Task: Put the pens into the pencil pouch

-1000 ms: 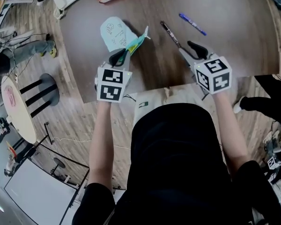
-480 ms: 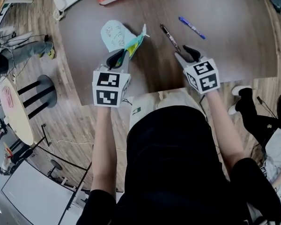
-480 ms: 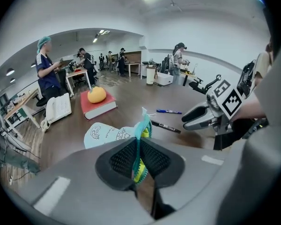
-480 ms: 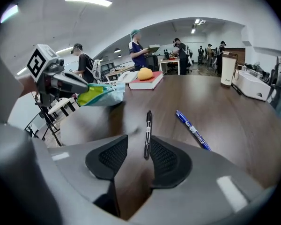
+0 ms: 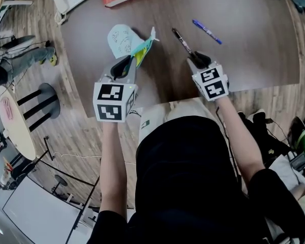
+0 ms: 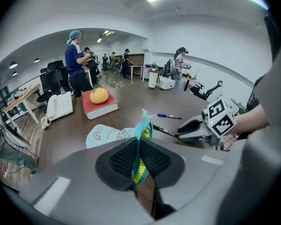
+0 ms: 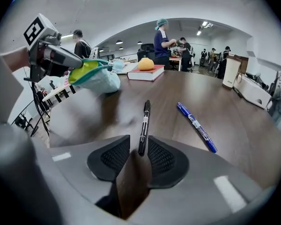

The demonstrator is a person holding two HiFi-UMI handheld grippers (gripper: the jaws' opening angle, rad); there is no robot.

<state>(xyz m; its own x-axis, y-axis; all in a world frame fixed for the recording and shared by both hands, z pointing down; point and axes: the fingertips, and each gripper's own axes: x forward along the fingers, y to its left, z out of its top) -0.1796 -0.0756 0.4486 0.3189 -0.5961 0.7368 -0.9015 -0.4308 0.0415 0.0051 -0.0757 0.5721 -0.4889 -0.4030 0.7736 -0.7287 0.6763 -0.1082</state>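
Person's got a black short-sleeved top (image 5: 188, 177) and pale beige trousers (image 5: 165, 112) with a small green tag (image 5: 146, 124); the grey plastic left gripper (image 5: 126, 62) and grey plastic right gripper (image 5: 195, 58) each carry a white cube with black square markers (image 5: 112, 101); black ribbed pads (image 6: 122, 159) up front, pale strips on the shells

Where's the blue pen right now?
In the head view, the blue pen lies on the table's right half, just right of the black pen and apart from it.
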